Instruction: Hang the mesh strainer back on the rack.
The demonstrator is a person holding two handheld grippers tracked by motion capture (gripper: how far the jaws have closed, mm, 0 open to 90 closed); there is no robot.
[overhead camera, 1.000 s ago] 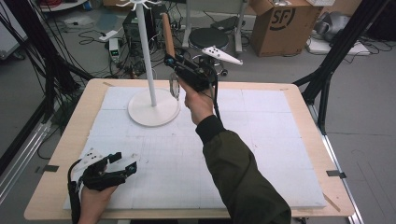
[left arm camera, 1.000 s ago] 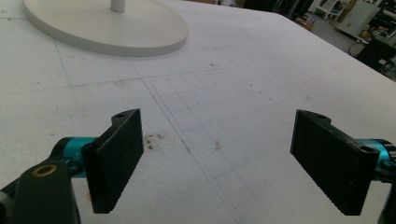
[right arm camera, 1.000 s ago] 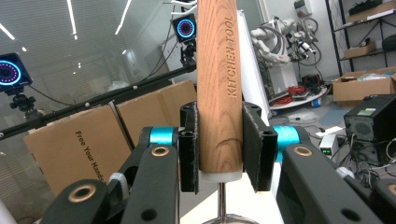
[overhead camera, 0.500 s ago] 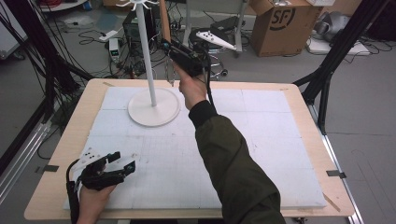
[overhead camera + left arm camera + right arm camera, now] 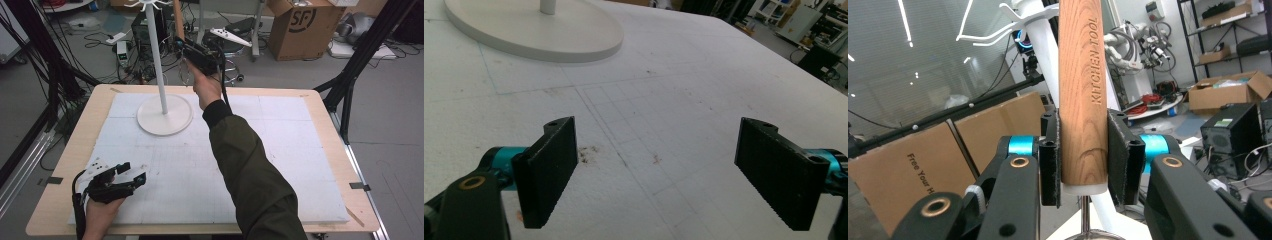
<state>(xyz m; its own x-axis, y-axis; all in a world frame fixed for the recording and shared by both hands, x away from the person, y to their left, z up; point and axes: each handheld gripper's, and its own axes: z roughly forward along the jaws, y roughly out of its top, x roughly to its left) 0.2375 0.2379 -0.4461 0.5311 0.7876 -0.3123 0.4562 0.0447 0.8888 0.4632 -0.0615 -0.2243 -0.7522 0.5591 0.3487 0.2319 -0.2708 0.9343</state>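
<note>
One white stand (image 5: 164,112) rises near the table's (image 5: 320,150) far edge. One wooden-handled kitchen utensil (image 5: 1082,95) is clamped upright in the right tool (image 5: 1082,160), raised beside the stand's pole. The left tool (image 5: 656,172), jaws spread wide and empty, rests near the table's near-left corner.

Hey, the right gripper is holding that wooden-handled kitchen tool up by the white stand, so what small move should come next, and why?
Probably ease the right gripper slightly higher and toward the hooks. It is shut on the wooden handle, held upright beside the white stand, whose hooks sit above the jaws. The whisk-like wire end hangs below.
</note>
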